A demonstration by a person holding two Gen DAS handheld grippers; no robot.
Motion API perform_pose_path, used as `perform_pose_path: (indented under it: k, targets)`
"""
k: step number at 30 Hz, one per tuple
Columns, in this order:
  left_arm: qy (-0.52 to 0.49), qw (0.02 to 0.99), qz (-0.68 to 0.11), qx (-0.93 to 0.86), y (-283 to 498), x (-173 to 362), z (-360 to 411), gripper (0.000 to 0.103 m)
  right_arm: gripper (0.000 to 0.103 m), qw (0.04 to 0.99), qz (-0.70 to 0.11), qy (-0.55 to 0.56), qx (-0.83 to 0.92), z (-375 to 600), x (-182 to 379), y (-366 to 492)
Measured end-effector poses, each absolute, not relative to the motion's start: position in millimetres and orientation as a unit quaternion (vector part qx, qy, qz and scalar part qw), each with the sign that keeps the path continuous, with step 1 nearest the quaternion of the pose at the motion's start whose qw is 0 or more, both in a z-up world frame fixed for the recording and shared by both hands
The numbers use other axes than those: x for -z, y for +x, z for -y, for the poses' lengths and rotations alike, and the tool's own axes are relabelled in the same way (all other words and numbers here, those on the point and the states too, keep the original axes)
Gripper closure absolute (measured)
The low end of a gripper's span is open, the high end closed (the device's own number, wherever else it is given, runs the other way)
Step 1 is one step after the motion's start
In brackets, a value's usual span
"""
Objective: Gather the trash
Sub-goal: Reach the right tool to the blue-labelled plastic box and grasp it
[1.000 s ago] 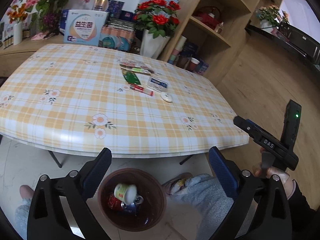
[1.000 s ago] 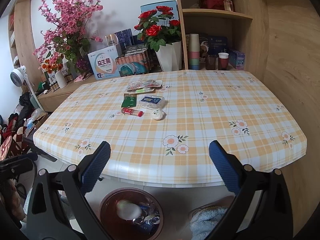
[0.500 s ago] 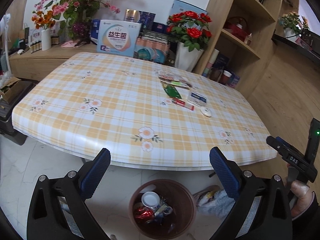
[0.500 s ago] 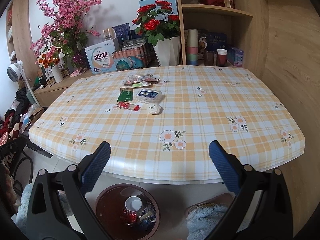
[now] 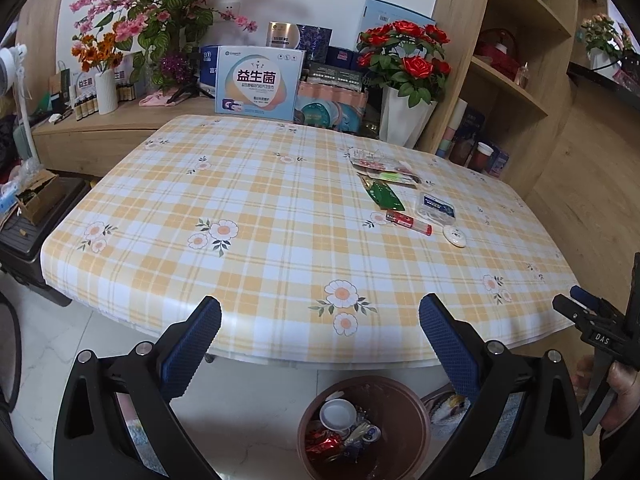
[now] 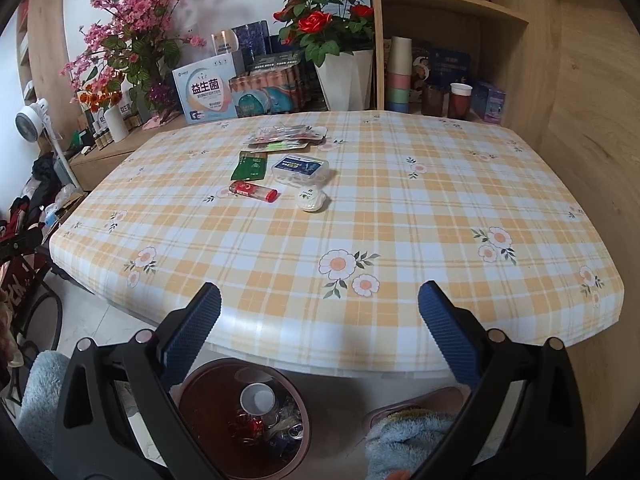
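Tablecloth in orange, white and pale-blue plaid with printed daisies (image 5: 280, 208) covers the rounded table that fills both views. Toward its far right part lies a small cluster of litter: a flat green foil packet (image 6: 249, 166), a red-and-white tube-shaped wrapper (image 6: 254, 191) just in front of it, a clear plastic box with a blue label (image 6: 301, 169) beside the packet, a round white disc-shaped packet (image 6: 312, 200) near the box, and a pile of clear crinkled wrappers (image 6: 288, 137) farther back. On the pale tiled floor below the near table edge stands a round brown waste bin (image 5: 404, 408), holding a white cup, a red wrapper and shiny scraps.

Behind the table a low wooden counter carries a white-and-blue printed carton (image 5: 258, 80), a white vase of red roses (image 5: 404, 118) and pink blossom sprays; wooden shelving (image 5: 516, 80) rises on the right.

The left gripper (image 5: 320, 340) and the right gripper (image 6: 320, 338) both hover low before the table edge, jaws spread wide, nothing between them.
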State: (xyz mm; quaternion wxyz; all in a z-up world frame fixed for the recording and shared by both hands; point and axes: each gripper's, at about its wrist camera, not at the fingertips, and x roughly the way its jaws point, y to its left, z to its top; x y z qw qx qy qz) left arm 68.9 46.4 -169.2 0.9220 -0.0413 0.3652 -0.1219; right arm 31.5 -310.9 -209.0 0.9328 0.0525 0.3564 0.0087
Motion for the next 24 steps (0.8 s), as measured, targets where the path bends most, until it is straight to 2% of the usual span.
perform_pose_path:
  k: [13,17,24]
  targets:
    - [-0.032,0.913,-0.379,0.15,149.8,164.1,-21.7,0.006,0.006,0.909,-0.41,0.048,-0.058,324.5,224.4,133.0]
    - [-0.035,0.908,-0.384,0.163,182.5,166.9,-11.4,0.006,0.006,0.905,-0.424,-0.008,-0.038,323.6,229.5,181.3]
    - [-0.037,0.898,-0.399,0.181,234.5,188.7,15.7,0.006,0.006,0.894,-0.441,-0.029,-0.076,324.9,244.2,254.6]
